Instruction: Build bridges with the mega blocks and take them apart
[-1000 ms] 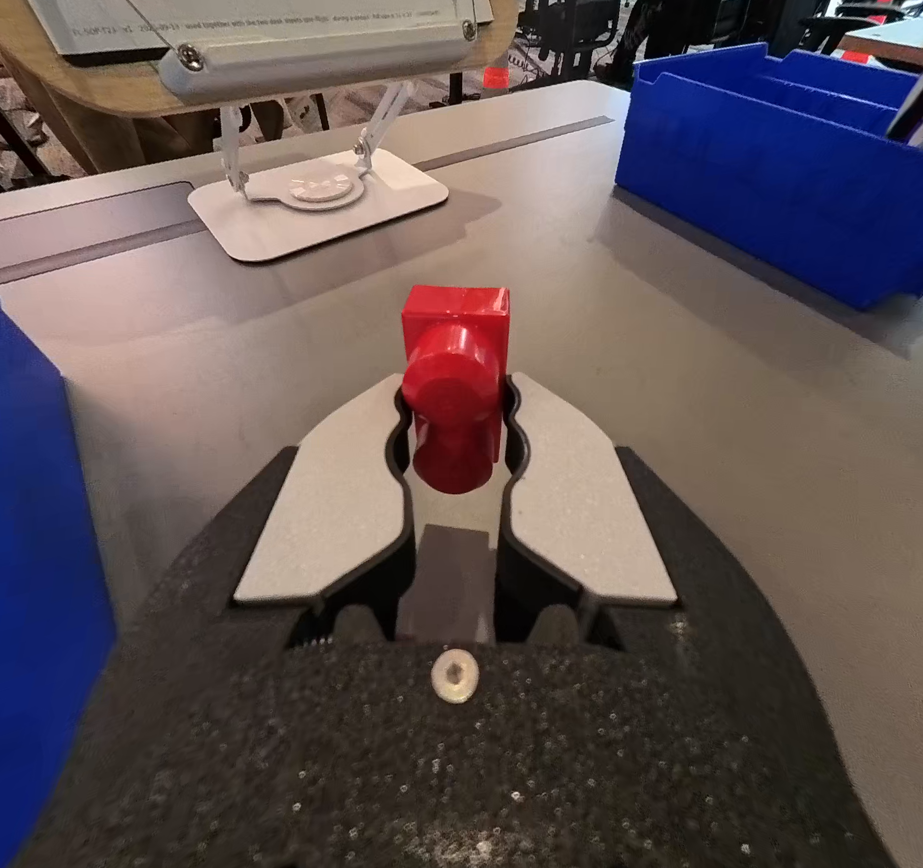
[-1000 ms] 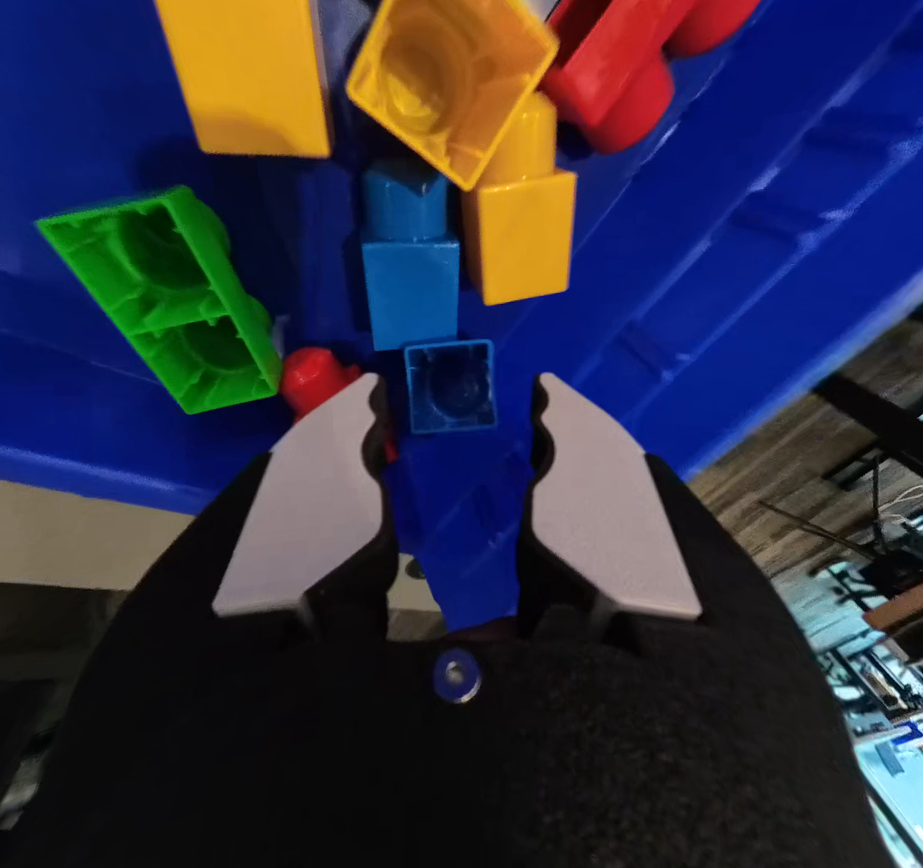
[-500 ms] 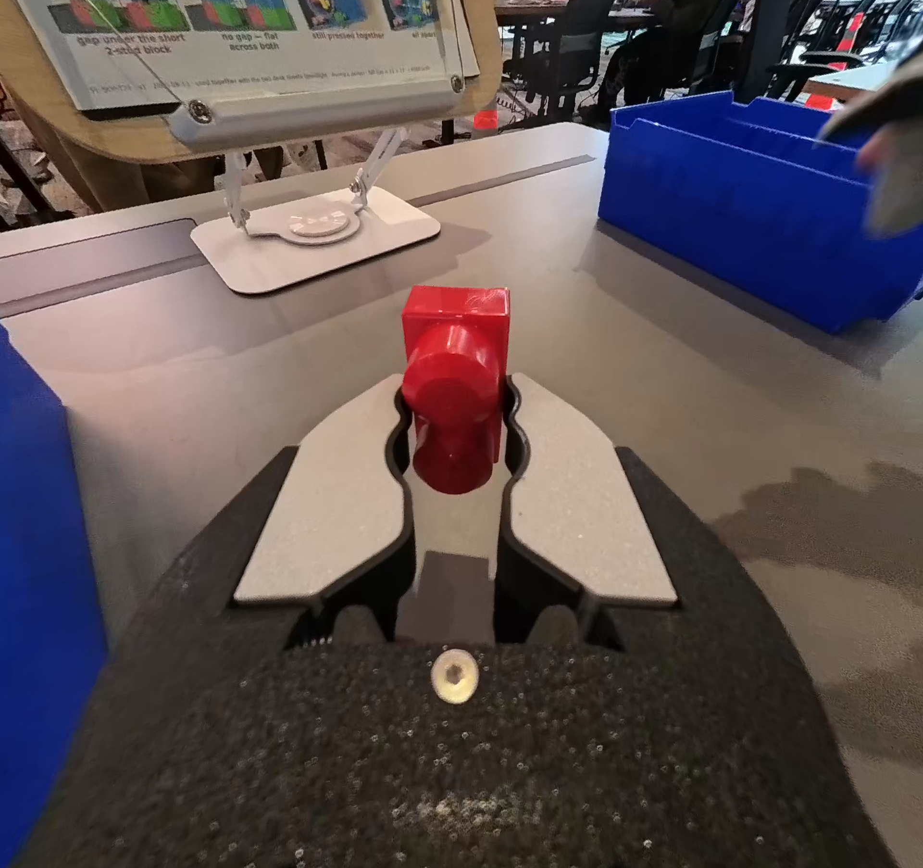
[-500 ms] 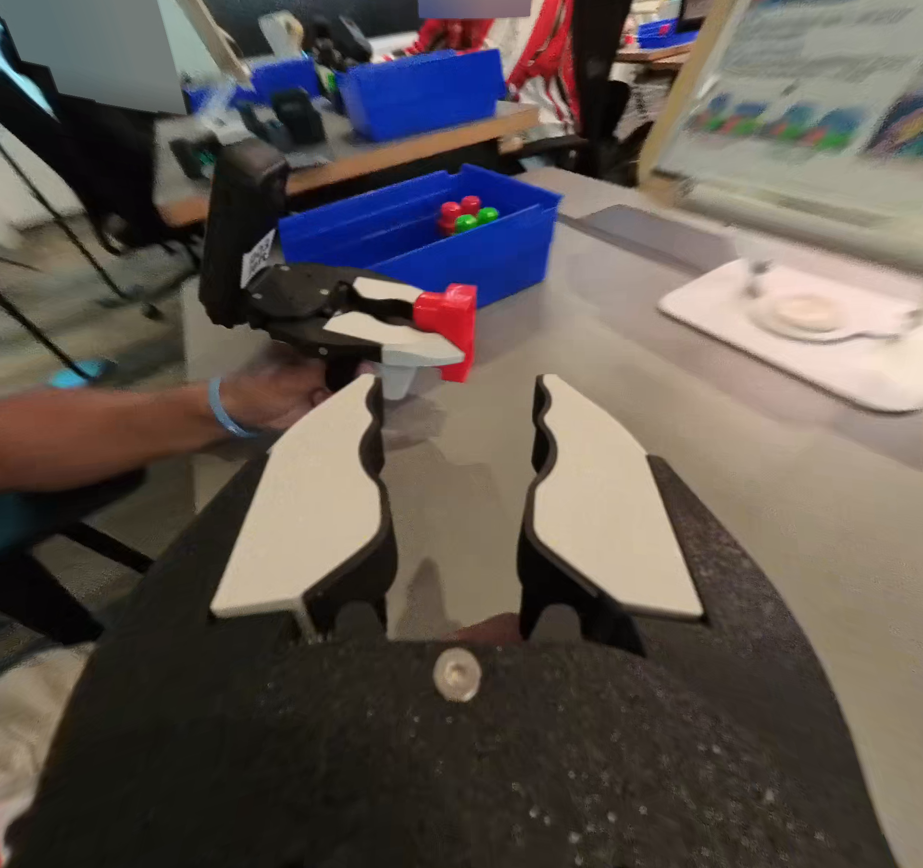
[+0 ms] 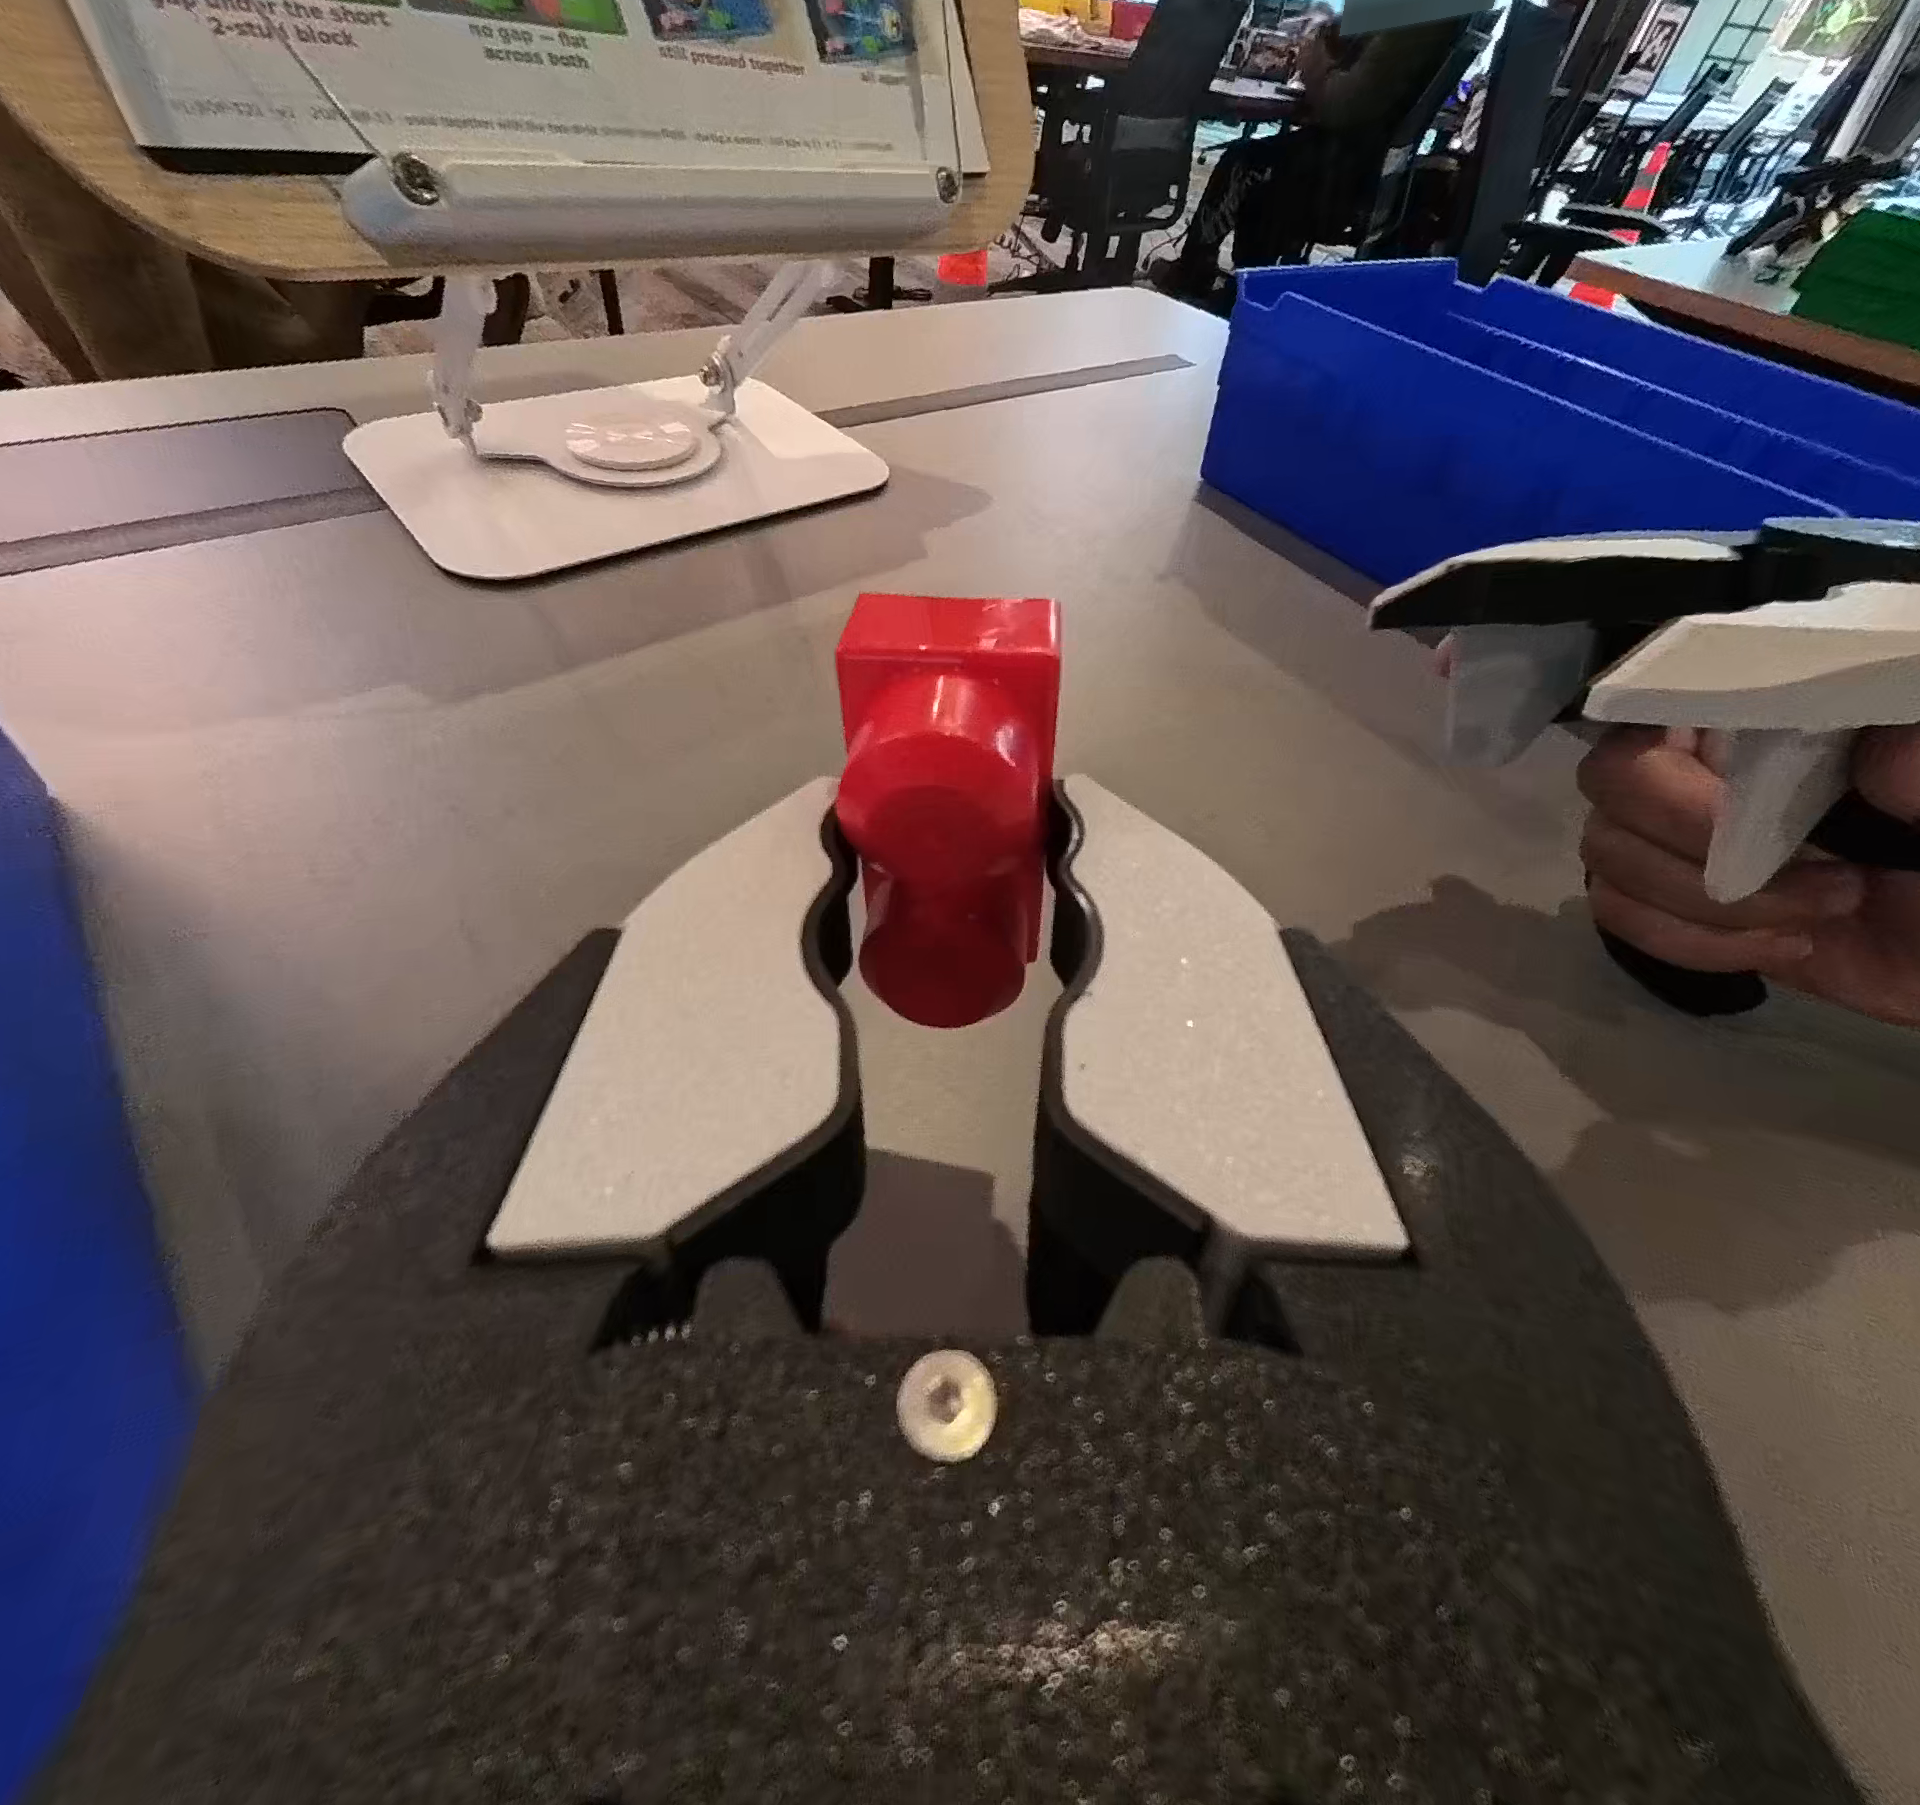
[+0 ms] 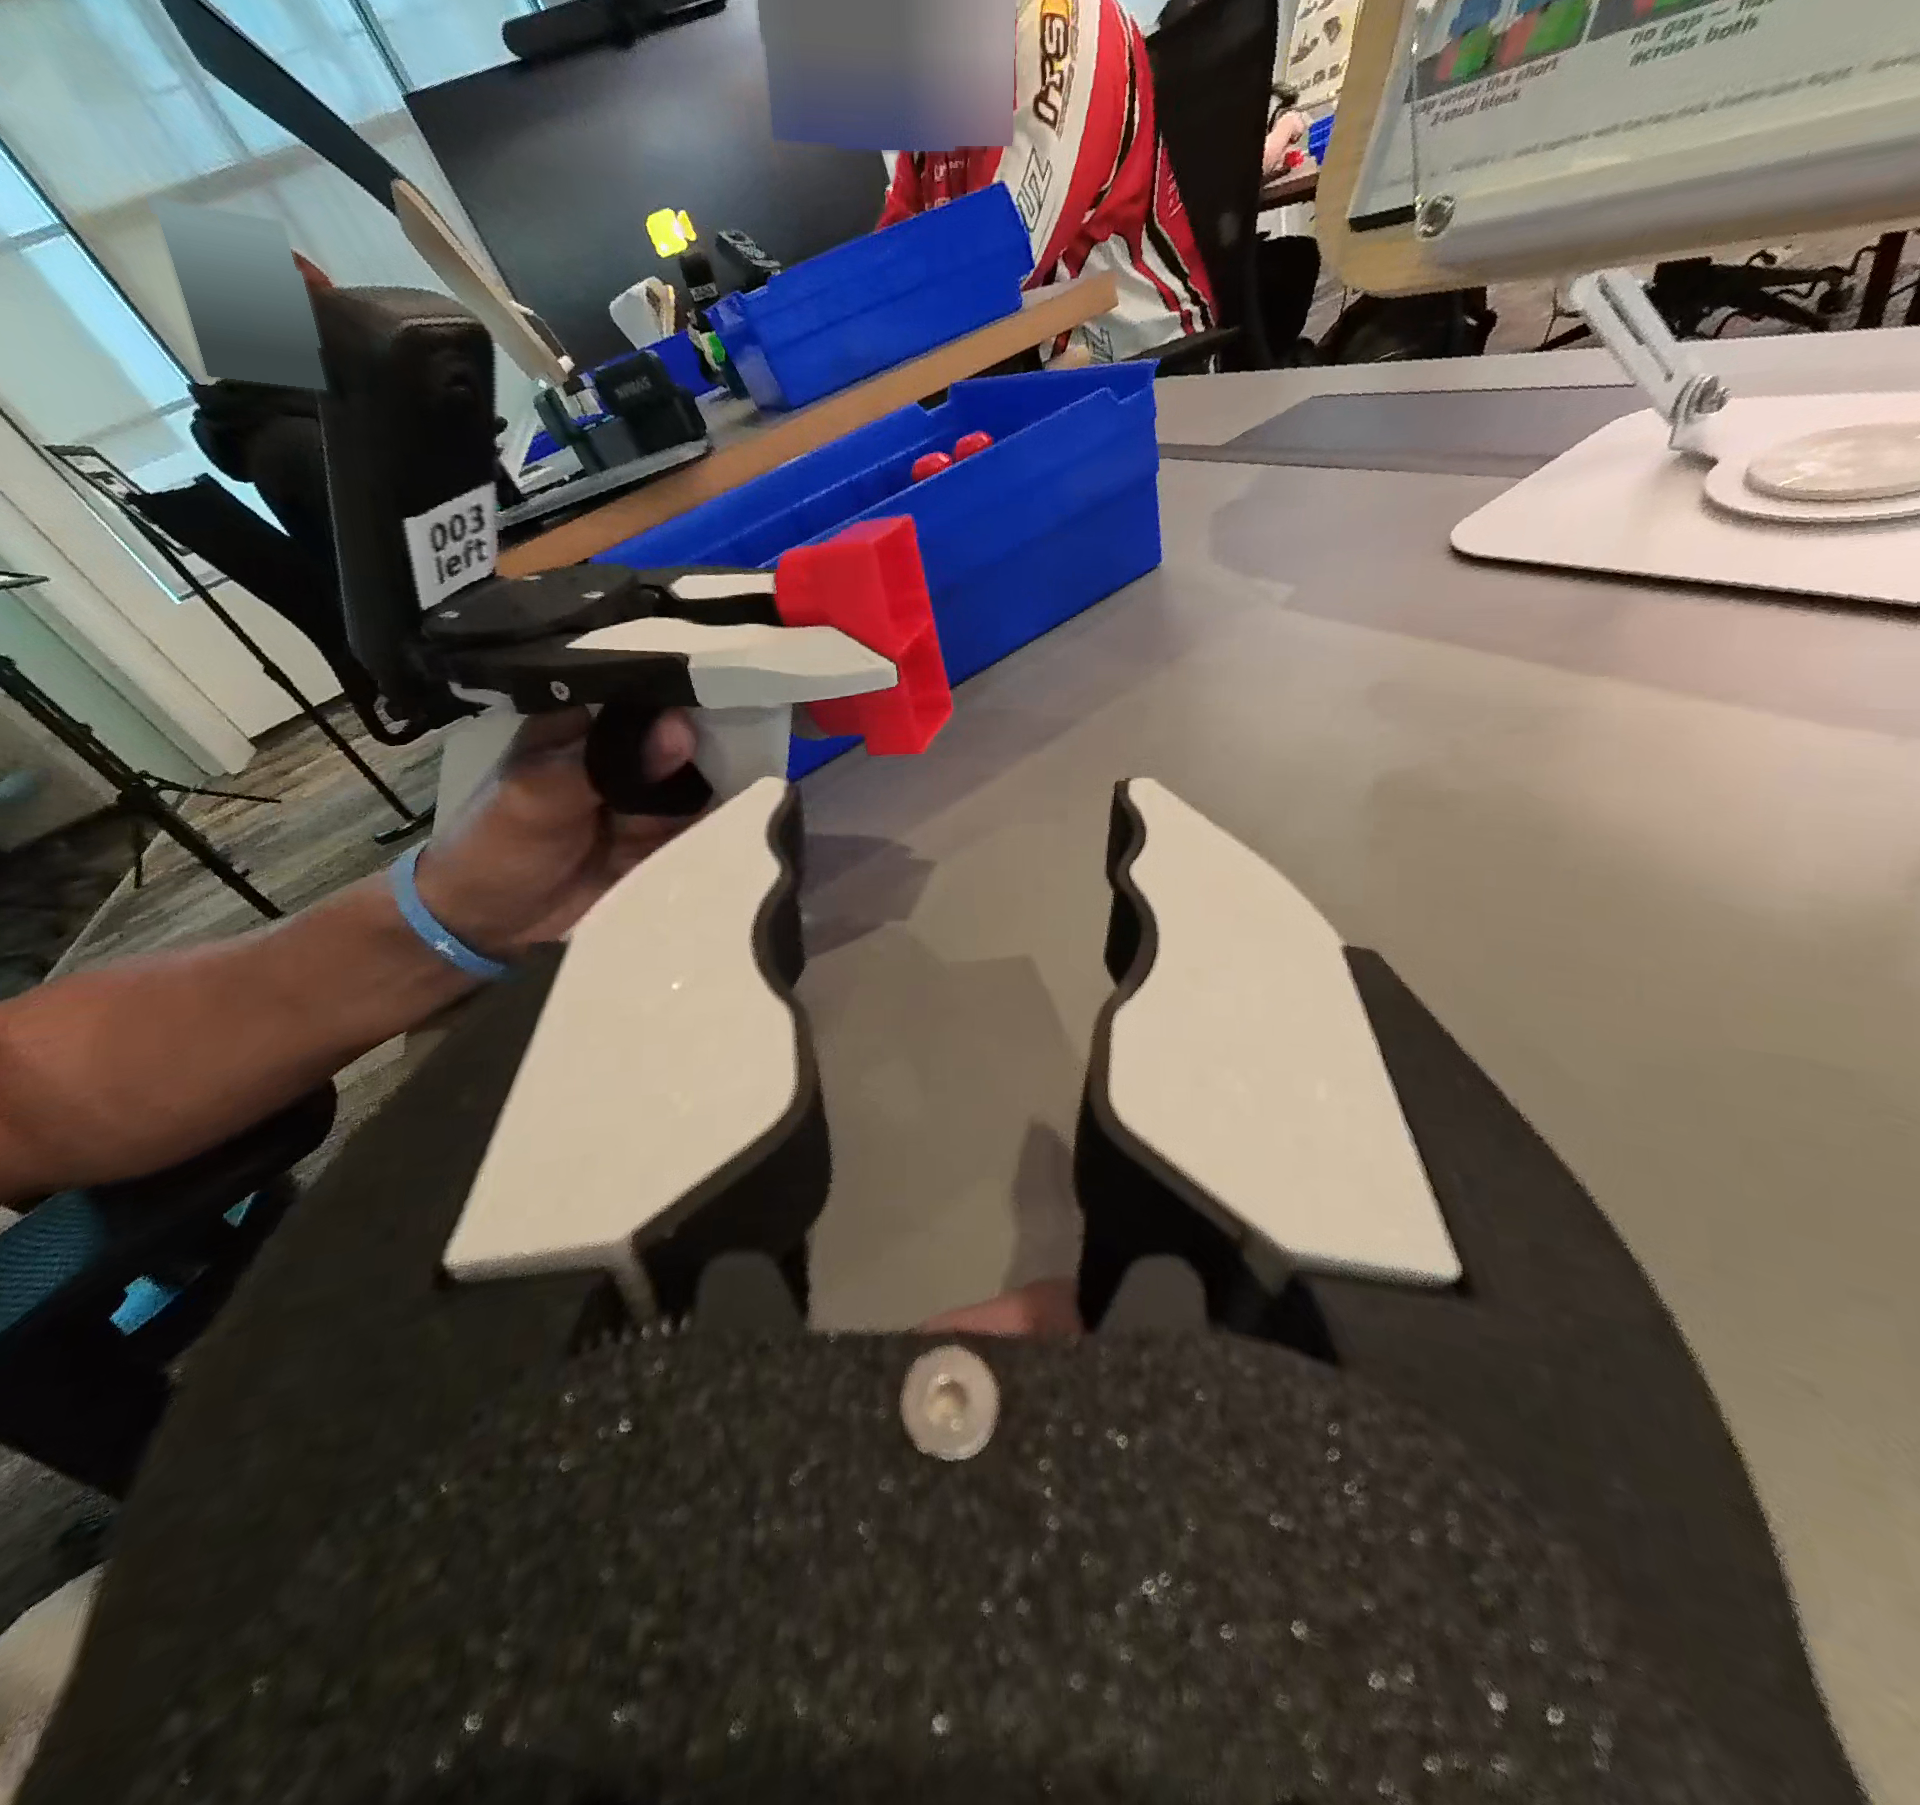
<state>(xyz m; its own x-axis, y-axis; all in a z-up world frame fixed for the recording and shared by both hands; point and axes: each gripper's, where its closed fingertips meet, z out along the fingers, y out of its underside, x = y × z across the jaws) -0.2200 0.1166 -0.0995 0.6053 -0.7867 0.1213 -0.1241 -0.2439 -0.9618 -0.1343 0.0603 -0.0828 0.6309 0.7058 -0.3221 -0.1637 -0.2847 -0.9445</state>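
Change: my right gripper [image 6: 951, 882] had left the blue bin [image 5: 1558, 425] on the right, where it hung over the loose blocks a second ago, and now faced the table [image 6: 1455, 820] with nothing in it.
Red block [image 5: 945, 799]: pinched between the fingers of my left gripper [image 5: 948, 872], studs pointing back at the camera, held above the table.
Left gripper: pressed tight on the red block.
Right gripper: fingers spread, bare table between them.
Second blue bin [image 6: 1039, 529]: behind the left gripper, with red pieces inside.
Instruction stand [image 5: 613, 477]: at the table's far side, white base flat.
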